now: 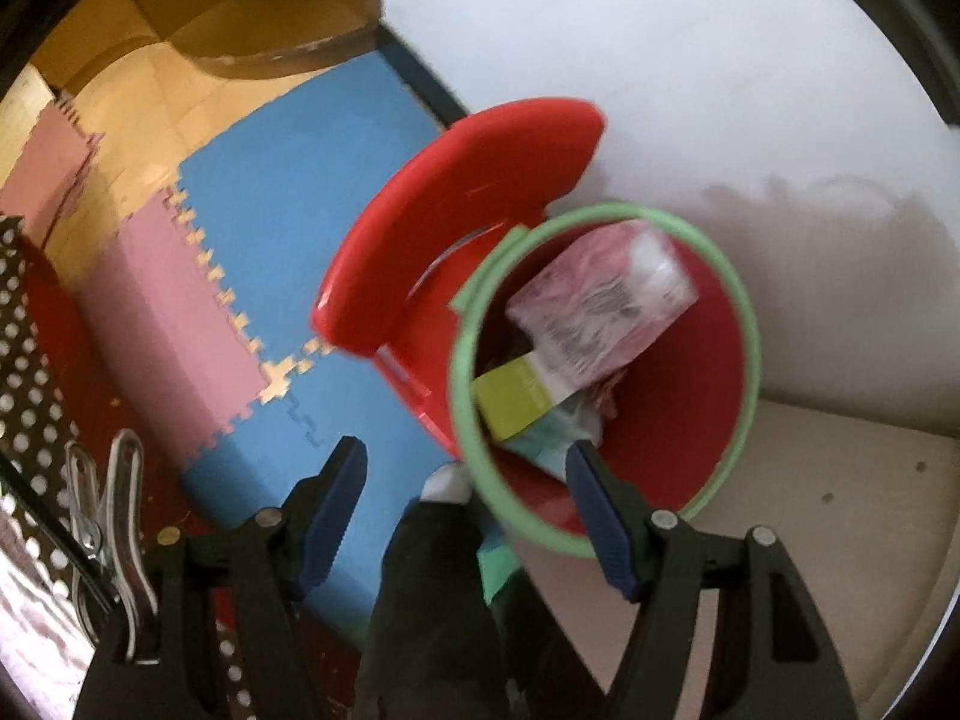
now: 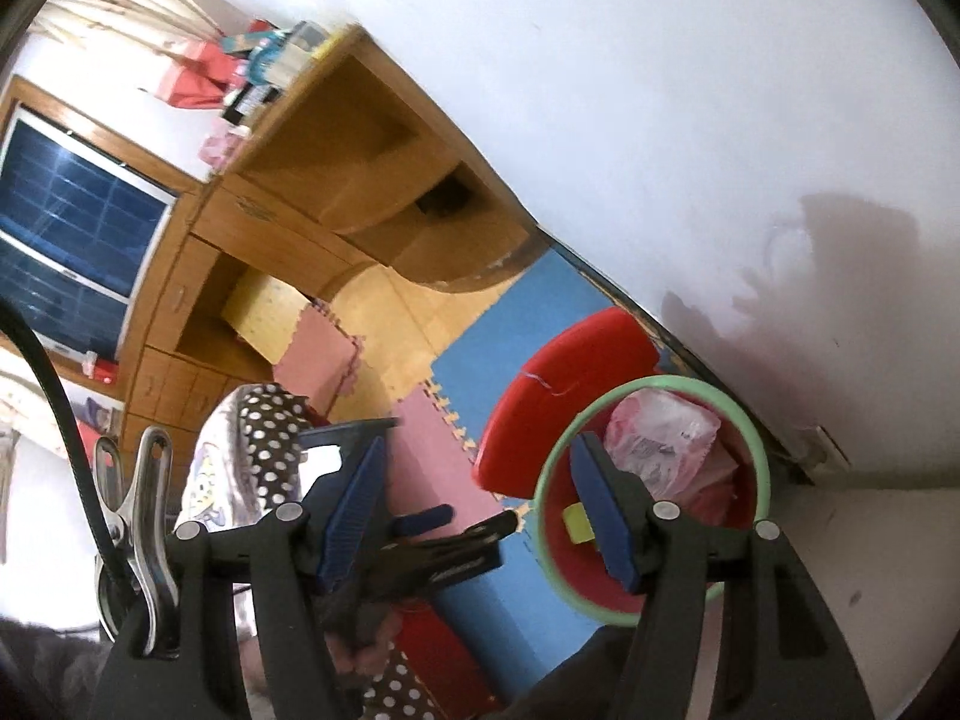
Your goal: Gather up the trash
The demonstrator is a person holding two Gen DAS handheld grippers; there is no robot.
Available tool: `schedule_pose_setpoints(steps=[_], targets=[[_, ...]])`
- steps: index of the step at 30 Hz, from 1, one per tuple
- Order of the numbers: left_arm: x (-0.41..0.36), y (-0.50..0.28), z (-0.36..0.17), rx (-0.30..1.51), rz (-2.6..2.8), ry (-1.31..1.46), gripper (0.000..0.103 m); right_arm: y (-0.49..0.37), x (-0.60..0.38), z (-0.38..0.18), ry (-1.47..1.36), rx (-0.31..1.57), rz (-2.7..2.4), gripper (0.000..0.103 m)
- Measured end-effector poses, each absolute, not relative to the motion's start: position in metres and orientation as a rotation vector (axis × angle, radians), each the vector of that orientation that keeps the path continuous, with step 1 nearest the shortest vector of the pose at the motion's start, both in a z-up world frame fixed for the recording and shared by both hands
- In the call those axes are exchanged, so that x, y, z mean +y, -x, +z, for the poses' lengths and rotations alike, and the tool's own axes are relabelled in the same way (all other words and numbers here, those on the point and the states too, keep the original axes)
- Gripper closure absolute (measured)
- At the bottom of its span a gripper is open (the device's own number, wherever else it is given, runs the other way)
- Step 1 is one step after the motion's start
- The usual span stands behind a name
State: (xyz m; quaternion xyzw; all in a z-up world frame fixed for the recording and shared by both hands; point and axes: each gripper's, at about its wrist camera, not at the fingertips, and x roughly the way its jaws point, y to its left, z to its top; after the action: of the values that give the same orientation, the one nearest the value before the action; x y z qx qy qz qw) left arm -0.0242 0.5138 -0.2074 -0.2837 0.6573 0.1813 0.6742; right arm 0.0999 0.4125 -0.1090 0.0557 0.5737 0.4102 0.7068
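Against the white wall (image 1: 690,60), beside a tipped red plastic chair (image 1: 456,192), stands the red bin (image 1: 678,396) with its pale green rim — the landmark for everything else. Inside it lie a pink-and-white plastic packet (image 1: 600,300) on top, a yellow-green carton (image 1: 516,405) toward the rim nearest the camera, and something pale teal under that. Both tools hang above the bin with jaws spread and nothing between them: the left gripper (image 1: 468,504) looks almost straight down over the near rim, the right gripper (image 2: 480,516) sits higher and further off, tilted.

My worry is the bin itself — it looks light, and it stands close to the chair, so a finger catching the green rim could tip it and spill the trash onto the blue foam mat (image 1: 312,180). The packet rides high and looks slippery; I judge a careless brush could drag it out. Motion blur leaves the smaller scraps inside unreadable.
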Motion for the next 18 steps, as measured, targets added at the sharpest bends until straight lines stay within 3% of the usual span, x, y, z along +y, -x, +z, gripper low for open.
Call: schedule_pose_setpoints(steps=[9, 18], targets=[[0.486, 0.037, -0.106, 1.265, 0.386, 0.479, 0.031, -0.039, 0.346, -0.054, -0.112, 1.143, 0.857, 0.038], [0.412, 0.026, -0.017, 1.125, 0.296, 0.312, 0.03, -0.012, 0.285, -0.017, -0.081, 1.021, 0.771, 0.038]])
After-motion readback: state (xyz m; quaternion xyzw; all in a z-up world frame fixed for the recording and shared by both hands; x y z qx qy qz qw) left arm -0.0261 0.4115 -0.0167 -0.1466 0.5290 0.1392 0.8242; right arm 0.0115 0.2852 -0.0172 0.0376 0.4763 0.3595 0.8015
